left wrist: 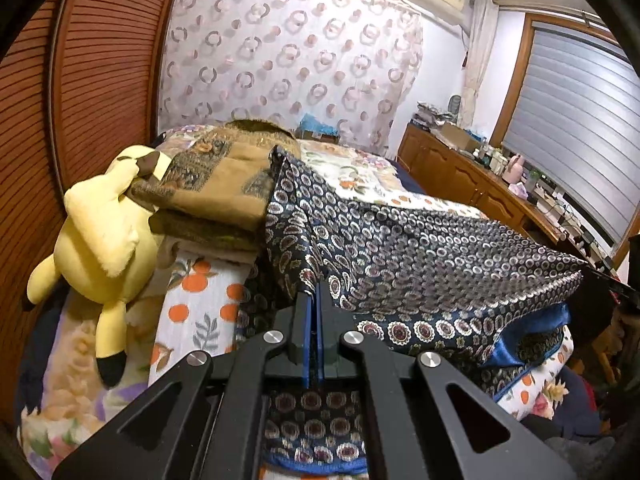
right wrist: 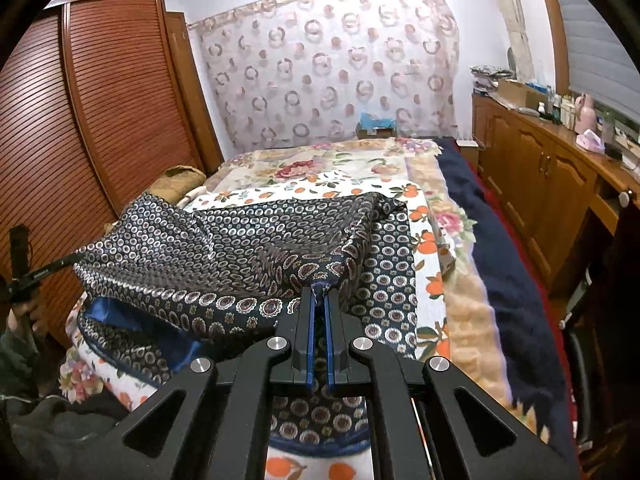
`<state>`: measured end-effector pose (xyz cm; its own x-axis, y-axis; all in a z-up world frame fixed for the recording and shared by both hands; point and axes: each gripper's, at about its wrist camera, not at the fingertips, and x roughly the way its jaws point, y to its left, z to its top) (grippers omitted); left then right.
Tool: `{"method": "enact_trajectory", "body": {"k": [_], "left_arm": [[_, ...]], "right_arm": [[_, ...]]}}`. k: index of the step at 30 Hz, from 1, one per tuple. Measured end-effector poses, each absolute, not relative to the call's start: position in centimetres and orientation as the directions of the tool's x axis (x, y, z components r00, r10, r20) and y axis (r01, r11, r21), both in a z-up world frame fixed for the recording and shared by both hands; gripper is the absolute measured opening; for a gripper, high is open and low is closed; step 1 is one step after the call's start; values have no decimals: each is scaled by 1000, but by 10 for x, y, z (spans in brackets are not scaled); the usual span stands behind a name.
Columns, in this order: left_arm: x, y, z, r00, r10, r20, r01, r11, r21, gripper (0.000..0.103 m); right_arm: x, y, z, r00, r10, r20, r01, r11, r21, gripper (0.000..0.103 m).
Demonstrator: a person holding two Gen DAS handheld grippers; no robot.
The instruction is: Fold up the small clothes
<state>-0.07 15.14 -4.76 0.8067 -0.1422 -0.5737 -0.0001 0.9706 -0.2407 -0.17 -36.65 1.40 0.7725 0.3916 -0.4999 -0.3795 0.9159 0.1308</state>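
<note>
A dark navy patterned silk garment [left wrist: 420,248] with white rings and paisley lies on the bed, its near edge lifted between both grippers. My left gripper [left wrist: 314,290] is shut on one lifted edge of it. My right gripper [right wrist: 320,292] is shut on the other lifted edge of the garment [right wrist: 224,248]. The cloth hangs stretched between them above its lower layer, whose blue lining [right wrist: 120,312] shows at the side. In the right wrist view the other gripper's tip [right wrist: 28,276] shows at far left.
A yellow plush toy [left wrist: 100,240] and a folded brown blanket [left wrist: 216,184] lie at the bed's left. An orange-print sheet [right wrist: 432,248] covers the bed. A louvred wardrobe [right wrist: 100,120] stands left, and a wooden cabinet [right wrist: 540,168] with clutter stands right.
</note>
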Motion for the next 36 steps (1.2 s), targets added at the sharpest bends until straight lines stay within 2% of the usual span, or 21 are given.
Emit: {"method": "enact_trajectory", "body": {"k": [8,9,11,13,15,17,20,21,24,36], "left_arm": [[0,152,-92,733,-99,-673,-59,976,-208,3],[0,152,-95,726,-102,-680,-59,976,-209,3],[0,150,-97,718,-94,-690,-58,979,-194,4],[-1,147,-96,719,-76,-691,-56,984,-167,17],[-4,144,-92,731,-78,-678,-48,985,-165,42],[-4,145,-91,736,-78,-673,-45,985,-164,48],[-4,143,-91,740,-71,-669,-42,988,-151,73],[-4,142,-91,741,-73,-668,-40,988,-151,78],[-4,142,-92,740,-64,-669,-43,989,-142,78],[-3,148,-101,727,-24,-686,-93,987,-133,78]], "right_arm": [[-2,-366,-21,733,328,-596,-340,935,96,4],[1,-365,-26,727,318,-609,-333,938,93,5],[8,-362,-31,721,295,-627,-322,944,74,13],[12,-356,-31,729,277,-626,-316,947,52,18],[16,-353,-28,738,270,-619,-313,949,40,25],[18,-350,-23,754,260,-604,-305,952,29,33],[14,-343,-15,770,273,-576,-318,948,25,46],[15,-340,-16,774,275,-570,-322,946,19,49],[16,-327,-17,780,286,-556,-345,939,0,53],[46,-272,-54,725,369,-582,-447,894,11,56]]}}
